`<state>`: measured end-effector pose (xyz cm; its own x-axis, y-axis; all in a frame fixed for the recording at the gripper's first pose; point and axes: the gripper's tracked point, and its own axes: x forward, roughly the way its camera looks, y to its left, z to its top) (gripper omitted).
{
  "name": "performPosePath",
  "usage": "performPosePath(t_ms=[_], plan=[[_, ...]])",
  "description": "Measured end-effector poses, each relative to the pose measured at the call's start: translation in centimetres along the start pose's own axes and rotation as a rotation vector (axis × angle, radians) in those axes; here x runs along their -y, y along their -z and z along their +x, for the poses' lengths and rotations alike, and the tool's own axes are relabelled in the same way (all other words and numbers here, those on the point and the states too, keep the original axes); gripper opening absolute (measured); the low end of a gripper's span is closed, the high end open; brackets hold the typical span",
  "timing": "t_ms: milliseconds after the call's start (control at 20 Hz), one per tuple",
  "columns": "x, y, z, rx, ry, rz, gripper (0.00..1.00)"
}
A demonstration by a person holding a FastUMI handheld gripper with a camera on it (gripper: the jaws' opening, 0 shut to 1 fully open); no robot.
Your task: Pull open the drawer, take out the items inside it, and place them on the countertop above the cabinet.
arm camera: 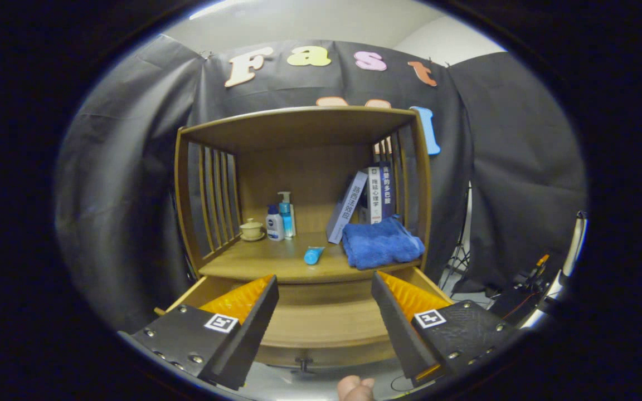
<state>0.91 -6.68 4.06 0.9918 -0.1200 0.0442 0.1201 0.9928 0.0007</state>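
Two fingers of the gripper [325,303] are reaching forward, spread wide with nothing between them. They are hovering over the drawer [326,326], which is standing pulled open under a wooden cabinet [187,184]. The stretch of drawer floor showing between the fingers is lying bare, and its knob [302,365] is poking out from the front panel, between the finger bases.

Beyond the fingertips, the countertop [276,262] is carrying several things. A blue tube [313,255] is lying near its front edge, just beside a folded blue towel [381,244], which is sitting toward the right side. Books [366,200] are leaning and standing behind the towel. Toward the back left, two bottles [280,220] are standing close together, with a small lidded cup [252,229] next to them.

Part of a hand [355,388] is showing below the drawer front.
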Motion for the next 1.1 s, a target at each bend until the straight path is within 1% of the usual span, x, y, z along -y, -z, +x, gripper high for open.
performPosePath(t_ms=[200,300,400,600,700,750,850,1000,1100], plan=[[0.7,1.9,-2.3,0.026,0.001,0.021,0.99],[1.0,2.4,-2.4,0.062,0.009,0.009,0.99],[0.9,4.4,-2.5,0.066,0.018,0.01,0.99],[-1.1,8.5,-2.6,0.03,-0.034,0.049,0.99],[-1.6,10.0,-2.2,0.011,-0.043,0.056,0.99],[-1.6,10.8,-2.0,0.003,-0.034,0.057,0.99],[-2.0,12.0,-1.7,-0.012,-0.029,0.056,0.99],[-3.5,13.6,-1.2,-0.028,-0.07,0.038,0.99],[-3.8,14.5,-0.5,-0.03,-0.066,0.009,0.99]])
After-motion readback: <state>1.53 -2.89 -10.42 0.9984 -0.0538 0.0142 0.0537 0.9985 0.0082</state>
